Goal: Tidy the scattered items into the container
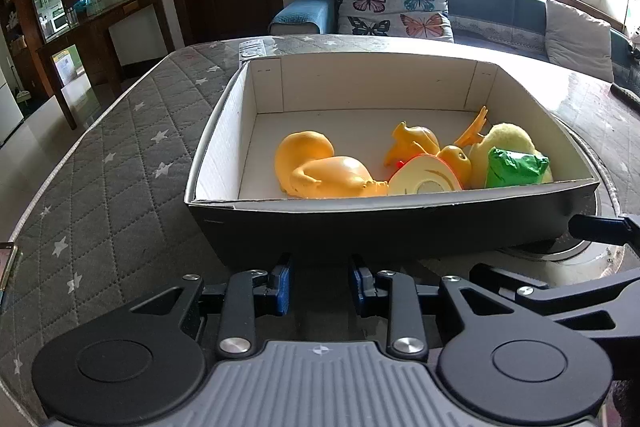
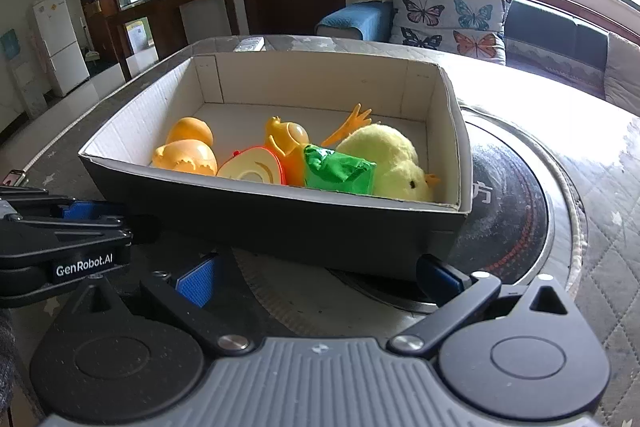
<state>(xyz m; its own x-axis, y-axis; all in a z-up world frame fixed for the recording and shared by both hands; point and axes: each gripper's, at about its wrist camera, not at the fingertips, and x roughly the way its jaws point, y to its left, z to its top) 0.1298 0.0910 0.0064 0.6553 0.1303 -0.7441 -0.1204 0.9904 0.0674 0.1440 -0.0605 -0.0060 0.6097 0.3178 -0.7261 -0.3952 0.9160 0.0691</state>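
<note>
Black outside and white card inside, the box sits on the quilted desk, partly over a round turntable. Everything loose that these views show is already inside it: two orange toys, a round egg-like piece, a green packet and a yellow plush chick, all crowded against the near wall.

Your left gripper and right gripper both stand open and empty, just short of the near wall. Before you stop, I'd sweep both cameras over the desk for strays; the box's far half has room.
</note>
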